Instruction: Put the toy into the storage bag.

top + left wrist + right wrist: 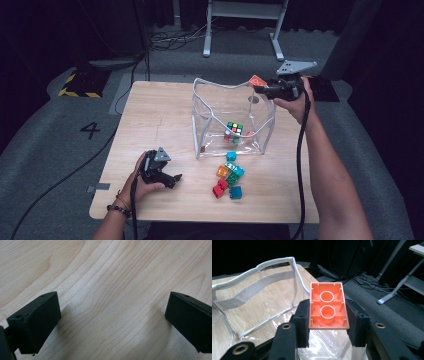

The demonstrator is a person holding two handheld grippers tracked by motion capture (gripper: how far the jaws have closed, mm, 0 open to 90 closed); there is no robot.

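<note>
My right gripper (pixel 258 86) is held above the far right rim of a clear plastic bag (pixel 231 120) and is shut on an orange brick (pixel 327 306). That brick's hollow underside faces the camera in the right gripper view, pressed between both pads. Inside the bag lie a colour cube (pixel 234 128) and a few small bricks. Down at the table's near left, my left gripper (pixel 172 179) rests on the wood, open, with bare tabletop (pixel 112 302) between its jaws.
Several loose bricks, red, green, blue and orange (pixel 228 179), lie on the table just in front of the bag. The wooden table (pixel 155 115) ends close behind the bag. Desk legs (pixel 207 30) and cables stand on the grey floor beyond.
</note>
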